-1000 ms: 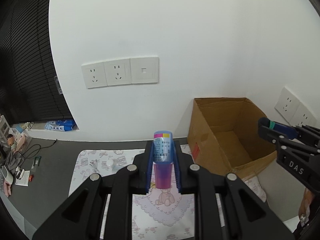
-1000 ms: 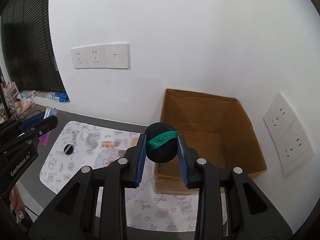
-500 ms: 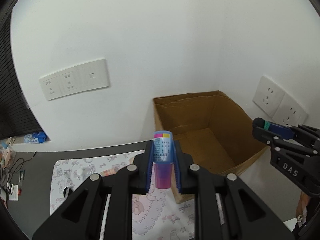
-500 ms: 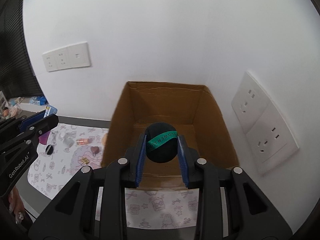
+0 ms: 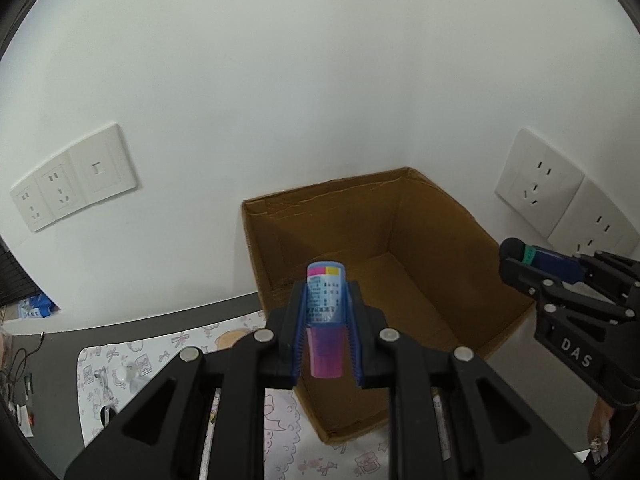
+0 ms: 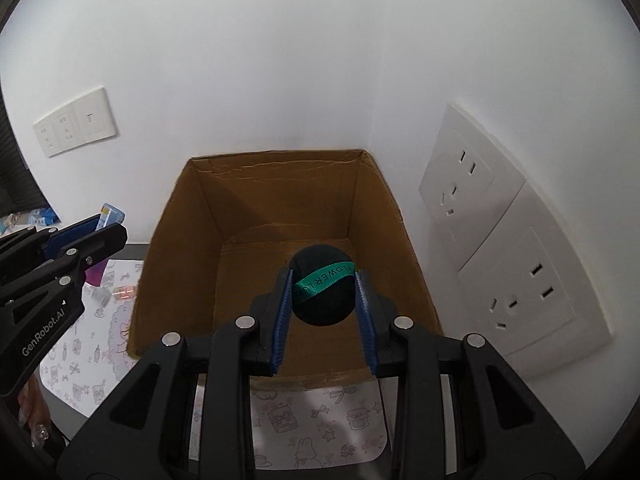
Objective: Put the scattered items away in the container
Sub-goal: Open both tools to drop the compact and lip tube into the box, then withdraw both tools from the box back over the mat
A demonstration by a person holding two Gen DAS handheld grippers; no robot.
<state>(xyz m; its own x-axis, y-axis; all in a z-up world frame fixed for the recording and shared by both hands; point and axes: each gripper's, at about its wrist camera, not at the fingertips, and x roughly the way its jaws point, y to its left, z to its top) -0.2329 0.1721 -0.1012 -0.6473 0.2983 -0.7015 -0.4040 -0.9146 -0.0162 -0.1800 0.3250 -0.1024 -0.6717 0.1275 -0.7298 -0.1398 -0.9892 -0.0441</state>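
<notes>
My left gripper [image 5: 326, 320] is shut on a small tube [image 5: 325, 308] with a blue labelled top and a pink lower half, held over the near left corner of an open cardboard box [image 5: 404, 216]. My right gripper [image 6: 323, 292] is shut on a black ball [image 6: 322, 300] wrapped with a green ribbon, hanging above the inside of the same cardboard box [image 6: 276, 184]. Each gripper shows at the edge of the other's view: the right gripper [image 5: 516, 258] with the ball, the left gripper [image 6: 102, 228] with the tube.
The box stands in a wall corner on a patterned mat [image 6: 320, 420], with wall sockets [image 6: 496, 236] close on the right and more sockets [image 5: 68, 184] on the back wall. Small items [image 6: 120, 292] lie on the mat left of the box. A dark tabletop [image 5: 48, 356] with clutter lies further left.
Both grippers have travelled right and slightly down, from over the mat to over the box, which now fills more of each view. Both grips are unchanged.
</notes>
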